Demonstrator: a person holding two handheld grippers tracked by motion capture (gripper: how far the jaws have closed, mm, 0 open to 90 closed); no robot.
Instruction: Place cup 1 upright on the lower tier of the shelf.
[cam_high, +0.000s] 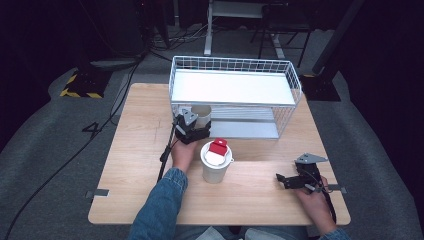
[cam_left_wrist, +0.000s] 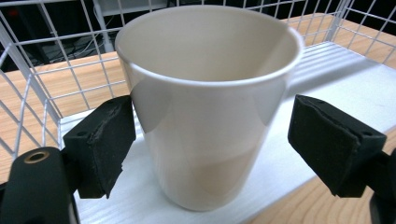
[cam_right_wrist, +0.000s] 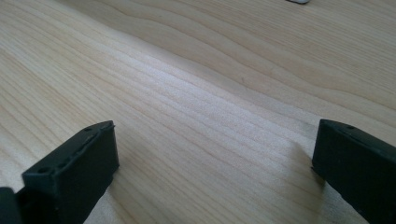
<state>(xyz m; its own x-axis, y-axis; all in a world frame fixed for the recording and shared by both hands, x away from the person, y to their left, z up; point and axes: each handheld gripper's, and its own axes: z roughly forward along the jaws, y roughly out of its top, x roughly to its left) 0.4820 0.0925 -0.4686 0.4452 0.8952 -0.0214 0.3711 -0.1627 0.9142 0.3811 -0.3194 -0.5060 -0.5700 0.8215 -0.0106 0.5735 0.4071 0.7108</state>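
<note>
1. Blue sleeves come in at the bottom of the high view. The left claw (cam_high: 191, 126) is at the wire rack (cam_high: 295, 80), right by the cream cup (cam_high: 202, 114) on the rack's low white shelf (cam_high: 250, 130). A white tub (cam_high: 215, 167) with a red block (cam_high: 218, 146) on top stands close to that arm. I think the arm could bump it when it pulls back.
2. Two black pads (cam_left_wrist: 105, 144) sit on each side of the cup (cam_left_wrist: 205, 112) in the left gripper view. The left pad is right at the cup; the right pad has a gap. So the claw is open around it. The cup stands near the shelf's (cam_left_wrist: 327, 84) edge and could tip.
3. Only the wood tabletop (cam_right_wrist: 196, 93) lies between the right claw's (cam_right_wrist: 212, 163) wide jaws.
</note>
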